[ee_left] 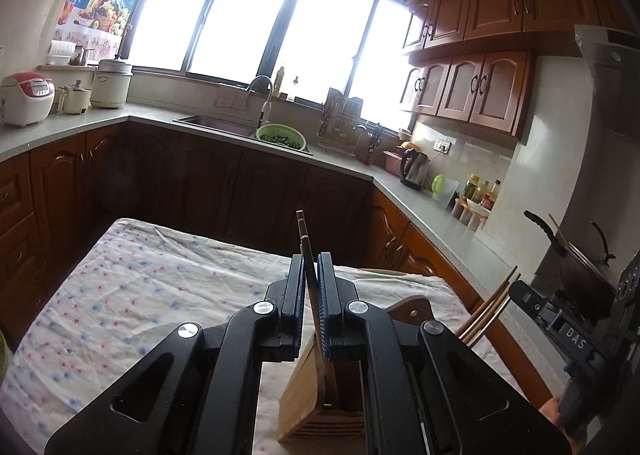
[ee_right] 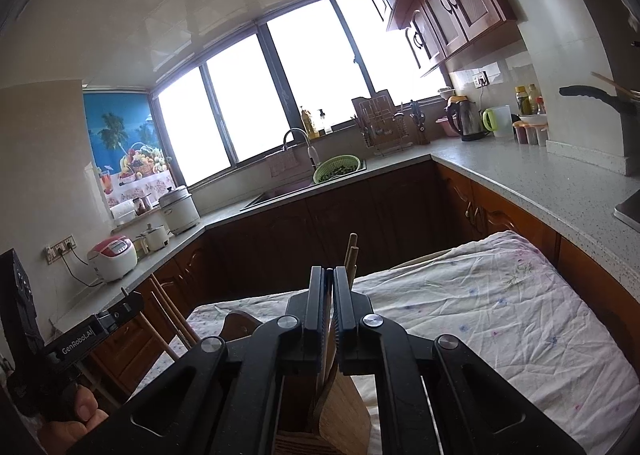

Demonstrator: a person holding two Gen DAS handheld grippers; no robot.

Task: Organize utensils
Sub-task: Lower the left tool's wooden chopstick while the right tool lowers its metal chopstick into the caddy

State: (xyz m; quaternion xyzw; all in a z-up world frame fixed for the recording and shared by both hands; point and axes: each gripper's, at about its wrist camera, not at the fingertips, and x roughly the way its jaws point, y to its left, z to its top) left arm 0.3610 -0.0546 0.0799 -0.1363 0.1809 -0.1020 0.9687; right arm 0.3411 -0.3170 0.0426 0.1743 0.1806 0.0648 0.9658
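My left gripper [ee_left: 311, 259] is shut on a pair of wooden chopsticks [ee_left: 307, 255]. Their tips stick up past the fingers and their lower ends reach into a wooden utensil holder [ee_left: 304, 407] on the cloth-covered table [ee_left: 140, 287]. In the right wrist view my right gripper [ee_right: 330, 271] is shut on another pair of chopsticks [ee_right: 352, 251] that run down into the same holder [ee_right: 344, 407]. Each gripper shows in the other's view: the right gripper's body [ee_left: 560, 319] with its chopsticks [ee_left: 494, 301], and the left gripper's body [ee_right: 96, 327] with its chopsticks [ee_right: 168, 315] and a hand [ee_right: 80, 411].
A rounded wooden board [ee_left: 412, 309] rises behind the holder. A pale wooden utensil [ee_left: 380, 271] lies at the table's far edge. Counters wrap round the room, with a sink, a green colander [ee_left: 280, 137], a kettle [ee_left: 416, 167] and a wok [ee_left: 580, 271] close on the right.
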